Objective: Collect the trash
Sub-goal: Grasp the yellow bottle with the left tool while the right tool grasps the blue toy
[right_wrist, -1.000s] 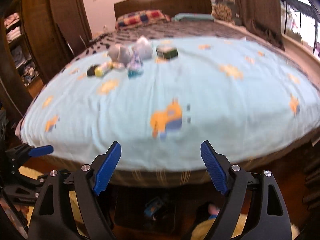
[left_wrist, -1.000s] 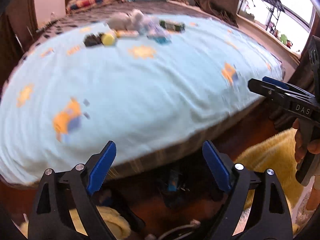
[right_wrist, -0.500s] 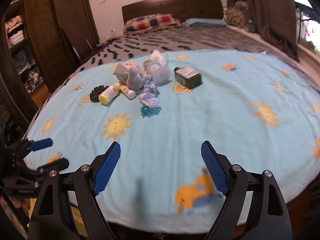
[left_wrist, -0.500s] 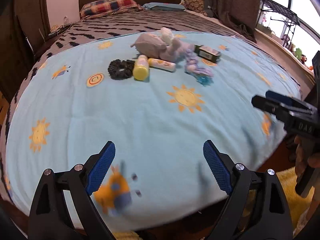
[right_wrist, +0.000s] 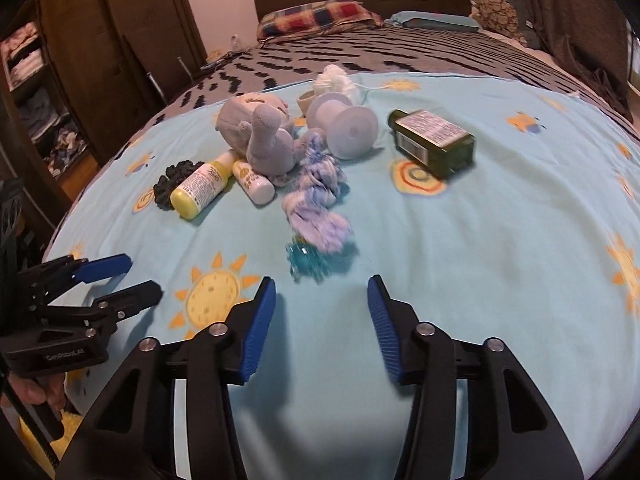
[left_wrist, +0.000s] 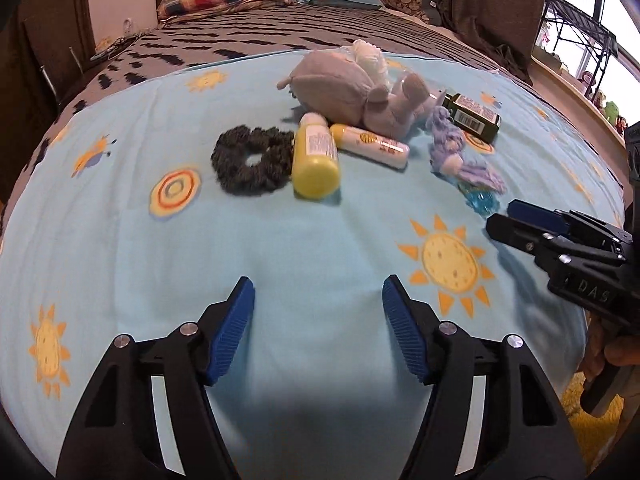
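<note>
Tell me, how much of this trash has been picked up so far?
Nothing looks collected yet. Both grippers are empty: the left gripper and right gripper hover over bare sheet, jaws closing on nothing. Everything is left: the scrunchie, yellow bottle, small tube, plush, rope toy, green bottle and spool all lie on the bed. No bin is visible.

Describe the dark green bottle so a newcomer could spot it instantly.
On the light blue sun-print blanket covering the bed, a cluster of small items lies. The dark green bottle lies on its side at the cluster's right end, the only dark, boxy, barcode-labelled item there.
</note>
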The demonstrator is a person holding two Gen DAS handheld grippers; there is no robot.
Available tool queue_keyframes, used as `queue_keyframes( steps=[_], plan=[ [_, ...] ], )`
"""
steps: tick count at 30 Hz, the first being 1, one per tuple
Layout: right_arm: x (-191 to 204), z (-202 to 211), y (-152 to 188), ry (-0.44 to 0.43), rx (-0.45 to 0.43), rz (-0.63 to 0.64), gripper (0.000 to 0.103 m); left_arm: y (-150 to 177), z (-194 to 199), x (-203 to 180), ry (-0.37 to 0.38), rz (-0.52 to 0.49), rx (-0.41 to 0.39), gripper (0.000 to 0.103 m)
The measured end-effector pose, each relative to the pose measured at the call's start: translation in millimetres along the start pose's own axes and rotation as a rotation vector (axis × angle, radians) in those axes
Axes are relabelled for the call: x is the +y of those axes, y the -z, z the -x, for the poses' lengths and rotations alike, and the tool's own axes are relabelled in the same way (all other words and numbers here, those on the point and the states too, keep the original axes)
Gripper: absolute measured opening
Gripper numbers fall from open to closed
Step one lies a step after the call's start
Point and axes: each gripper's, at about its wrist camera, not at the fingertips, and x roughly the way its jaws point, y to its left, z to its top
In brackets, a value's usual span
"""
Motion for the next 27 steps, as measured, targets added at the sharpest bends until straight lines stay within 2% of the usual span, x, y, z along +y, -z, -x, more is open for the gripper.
queue_keyframes(
  steps=[5, 8, 13, 17, 23, 24, 26, 27],
  plan=[
    [5.4, -9.8, -6.4, 0.014, -0.002, 0.036, 0.042, -16.0, -10.5, 3.0, 0.008, -0.004, -0.005, 0.061],
    [4.5, -12.5, -10.6, 0.031, -0.006, 0.042, 0.029, -26.3, -17.0, 4.2, 0.014, -0.002, -0.012, 0.059],
    [1.1, -14.0, -13.3, 0.025, -0.01, 0.034, 0.029, -42.9, -27.6, 6.5, 0.024, 0.015, -0.02, 0.057],
    [2.1, -10.0, -10.9, 0.034, -0.007, 0.046, 0.029, -53.0, -35.5, 8.9, 0.027, 0.025, -0.023, 0.049],
    [2.8, -3.5, -2.9, 0.04, -0.006, 0.045, 0.029, -62.1, -42.1, 8.6, 0.025, 0.028, -0.028, 0.044],
    [3.0, -2.0, -1.0, 0.042, -0.006, 0.045, 0.029, -62.5, -42.6, 8.0, 0.022, 0.027, -0.028, 0.043],
    [2.6, 1.7, 2.9, 0.043, -0.006, 0.047, 0.029, -61.6, -42.5, 6.6, 0.018, 0.019, -0.025, 0.029],
    [2.2, 4.8, 5.5, 0.042, -0.005, 0.046, 0.029, -60.4, -41.6, 6.4, 0.018, 0.019, -0.023, 0.029]
  ],
)
